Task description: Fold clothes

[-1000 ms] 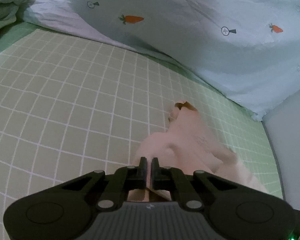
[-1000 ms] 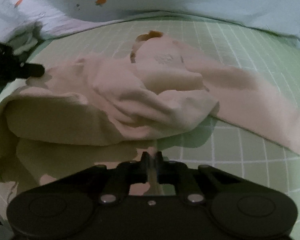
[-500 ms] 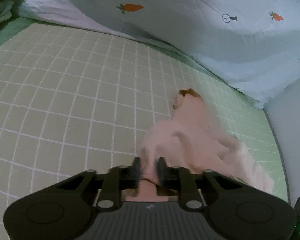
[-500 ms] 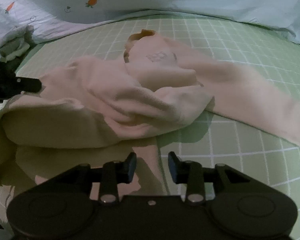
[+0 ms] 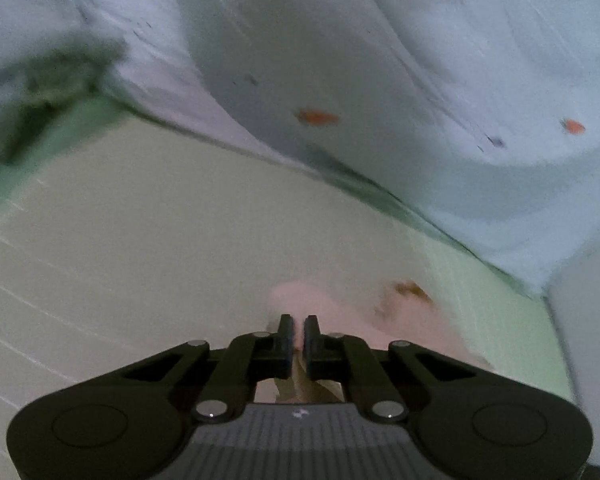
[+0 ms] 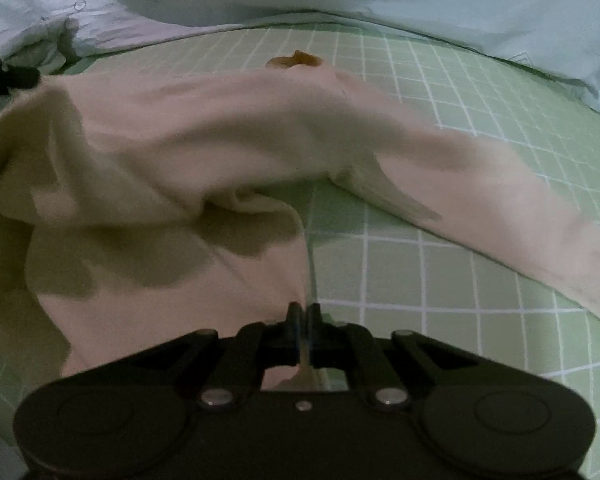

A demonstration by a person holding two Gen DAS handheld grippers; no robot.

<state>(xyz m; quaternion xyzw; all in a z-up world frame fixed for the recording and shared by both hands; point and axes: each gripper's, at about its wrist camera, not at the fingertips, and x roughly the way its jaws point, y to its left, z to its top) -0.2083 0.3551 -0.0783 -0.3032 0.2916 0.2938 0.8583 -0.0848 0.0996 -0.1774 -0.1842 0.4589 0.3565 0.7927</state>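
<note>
My right claw [image 6: 302, 312] is clamped on the pink garment [image 6: 204, 140]'s near edge and my left claw [image 5: 298, 330] on a fold — both pinched tight. The garment lies rumpled on the bed [image 6: 440, 264], its long axis running left to right ahead of me — one sleeve [image 6: 520, 216] trailing right, nearer my right claw.

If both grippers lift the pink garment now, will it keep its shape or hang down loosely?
Probably it hangs loosely: the pink garment already drapes in soft folds between the left gripper and the right gripper. It seems light, since thin pinched edges hold it up. Its long sleeve lying on the bed sheet would likely trail.
</note>
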